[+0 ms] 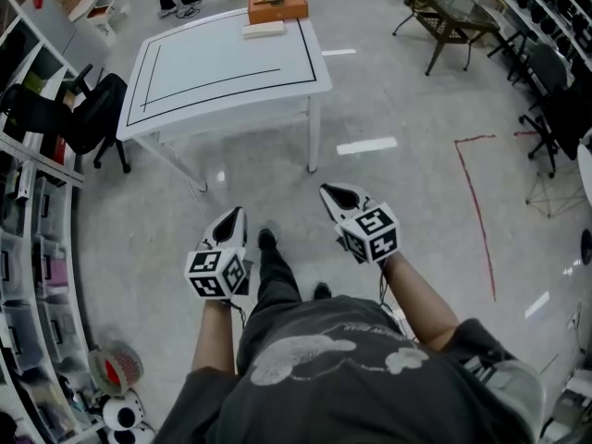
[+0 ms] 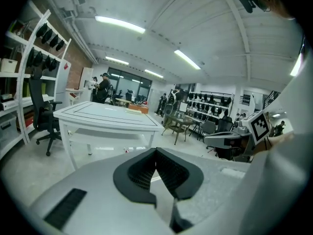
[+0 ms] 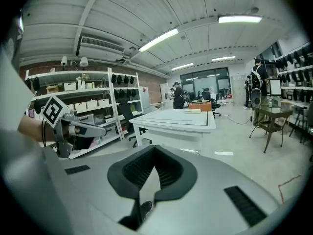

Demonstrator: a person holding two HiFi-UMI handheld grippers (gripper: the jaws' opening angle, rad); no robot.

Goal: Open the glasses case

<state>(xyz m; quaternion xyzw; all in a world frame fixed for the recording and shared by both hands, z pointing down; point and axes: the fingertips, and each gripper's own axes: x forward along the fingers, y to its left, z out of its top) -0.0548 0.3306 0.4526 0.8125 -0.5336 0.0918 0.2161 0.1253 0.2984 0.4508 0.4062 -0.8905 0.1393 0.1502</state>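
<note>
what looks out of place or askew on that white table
Nothing stands out. The orange box and the pale flat slab lie flat at the far end of the white table; nothing looks tipped or spilled.

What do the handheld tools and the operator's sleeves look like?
Both alike: left tool and right tool have white tapered shells lined with black ribbed pads, each carrying a white cube of black square markers. The person wears a dark grey short-sleeved T-shirt with pale print.
</note>
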